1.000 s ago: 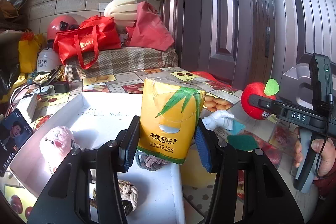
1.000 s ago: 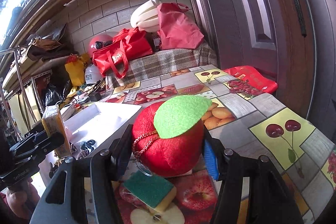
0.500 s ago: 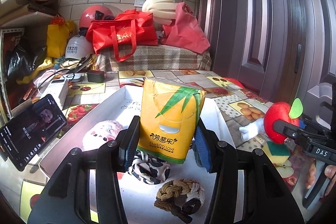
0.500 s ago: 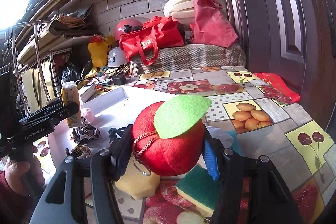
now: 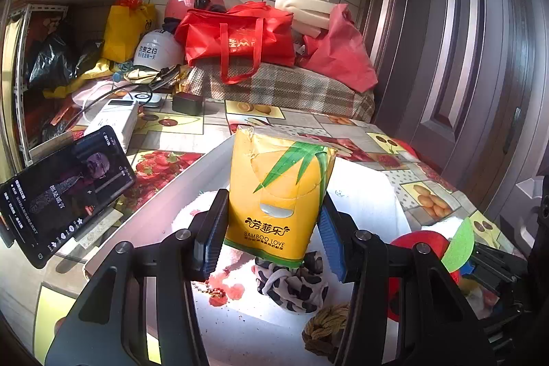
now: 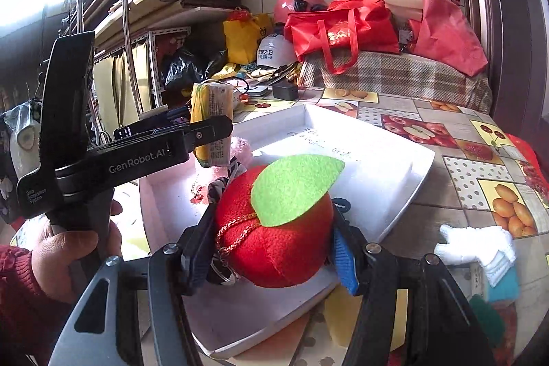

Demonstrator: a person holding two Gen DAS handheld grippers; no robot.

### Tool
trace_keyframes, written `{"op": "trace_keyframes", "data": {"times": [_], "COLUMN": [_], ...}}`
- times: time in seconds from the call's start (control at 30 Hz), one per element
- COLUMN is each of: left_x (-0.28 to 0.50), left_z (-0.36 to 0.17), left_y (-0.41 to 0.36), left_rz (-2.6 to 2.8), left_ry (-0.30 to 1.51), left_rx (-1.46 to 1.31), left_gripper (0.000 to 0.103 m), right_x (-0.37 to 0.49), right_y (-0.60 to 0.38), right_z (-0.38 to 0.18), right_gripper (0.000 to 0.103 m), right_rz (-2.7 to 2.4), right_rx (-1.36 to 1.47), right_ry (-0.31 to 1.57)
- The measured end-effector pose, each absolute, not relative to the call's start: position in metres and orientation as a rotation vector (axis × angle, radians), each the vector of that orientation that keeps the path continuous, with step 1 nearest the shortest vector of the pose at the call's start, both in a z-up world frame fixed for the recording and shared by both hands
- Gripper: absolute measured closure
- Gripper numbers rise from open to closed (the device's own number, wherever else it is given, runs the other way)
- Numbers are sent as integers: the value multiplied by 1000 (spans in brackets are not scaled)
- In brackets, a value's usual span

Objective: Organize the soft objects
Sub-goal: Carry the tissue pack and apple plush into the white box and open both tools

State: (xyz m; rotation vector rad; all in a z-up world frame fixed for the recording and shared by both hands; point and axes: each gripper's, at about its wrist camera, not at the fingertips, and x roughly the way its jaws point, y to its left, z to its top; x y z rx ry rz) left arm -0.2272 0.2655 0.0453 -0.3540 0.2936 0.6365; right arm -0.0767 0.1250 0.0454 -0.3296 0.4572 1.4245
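Note:
My left gripper (image 5: 271, 240) is shut on a yellow tissue pack (image 5: 279, 191) printed with green bamboo leaves, held upright over the white tray (image 5: 154, 215). My right gripper (image 6: 274, 249) is shut on a red plush apple (image 6: 274, 228) with a green felt leaf, low over the tray's (image 6: 405, 194) near corner. The apple (image 5: 422, 246) also shows at the right of the left wrist view. Inside the tray lie a pink plush toy (image 5: 192, 215), a black-and-white cloth piece (image 5: 291, 280) and a braided rope knot (image 5: 326, 328). The left gripper with the tissue pack (image 6: 211, 122) appears at the left of the right wrist view.
A phone (image 5: 65, 191) leans left of the tray. A white glove-like toy (image 6: 477, 246) and sponges (image 6: 494, 290) lie on the fruit-print tablecloth at right. Red bags (image 5: 240, 36), helmets (image 5: 158, 50) and a checked cushion crowd the back. A dark door (image 5: 463, 57) stands at right.
Both grippers swung left over the tray, each keeping its grip. The apple moved from above the sponges on the tablecloth to above the tray's corner. The tissue pack now sits further over the tray.

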Motion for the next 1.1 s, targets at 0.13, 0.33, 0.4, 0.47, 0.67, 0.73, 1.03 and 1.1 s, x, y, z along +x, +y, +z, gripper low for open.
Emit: {"op": "trace_keyframes", "data": {"times": [0.13, 0.33, 0.4, 0.47, 0.67, 0.73, 1.03, 1.1], "left_x": [-219, -206, -206, -206, -207, -207, -214, -214], "left_z": [46, 46, 45, 45, 45, 46, 46, 46], "left_y": [267, 259, 257, 257, 257, 258, 263, 263], "left_rz": [661, 708, 711, 711, 711, 712, 755, 755], "left_ry": [322, 366, 364, 366, 368, 366, 332, 330], "left_rx": [-323, -235, -221, -221, -222, -219, -234, -234], "left_gripper": [53, 53, 52, 52, 52, 47, 0, 0], "right_x": [-74, -72, -72, -71, -65, -65, -69, -71], "right_y": [142, 164, 168, 169, 167, 166, 163, 162], "right_z": [42, 45, 44, 44, 45, 45, 48, 49], "right_gripper": [43, 41, 41, 41, 40, 37, 0, 0], "right_rz": [1392, 1258, 1241, 1222, 1208, 1208, 1170, 1168], "right_rx": [-317, -327, -340, -351, -324, -325, -318, -316], "right_ry": [500, 452, 455, 463, 477, 477, 447, 433]}}
